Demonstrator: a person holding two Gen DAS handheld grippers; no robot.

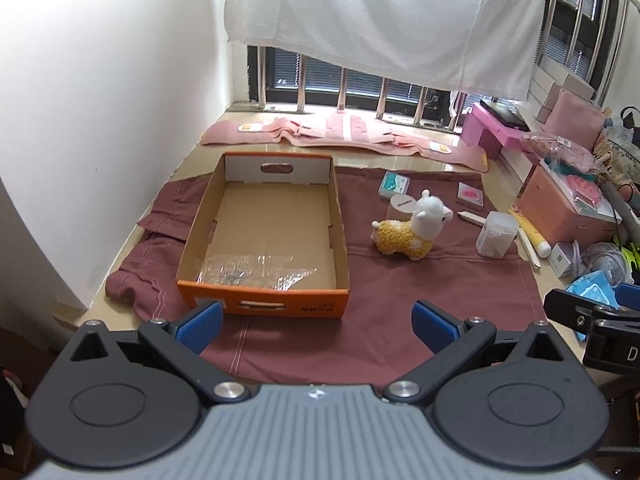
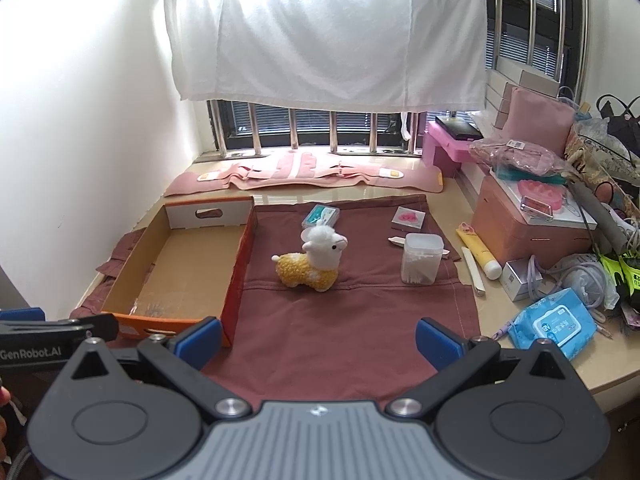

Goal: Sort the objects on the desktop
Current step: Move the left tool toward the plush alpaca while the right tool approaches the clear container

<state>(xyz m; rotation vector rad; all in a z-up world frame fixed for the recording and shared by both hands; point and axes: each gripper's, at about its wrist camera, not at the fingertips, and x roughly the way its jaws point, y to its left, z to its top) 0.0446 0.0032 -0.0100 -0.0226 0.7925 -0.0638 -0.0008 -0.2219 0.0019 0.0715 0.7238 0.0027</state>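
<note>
An open orange cardboard box lies on a maroon cloth, holding only a clear plastic sheet. A yellow and white plush alpaca stands right of the box. Near it are a clear cotton swab box, a teal box, a pink square box and a round white jar. My left gripper is open and empty at the box's near end. My right gripper is open and empty, well short of the alpaca.
A yellow tube, white sticks, a blue wipes pack, pink storage boxes and clutter crowd the right side. A pink mat lies under the barred window. A white wall bounds the left.
</note>
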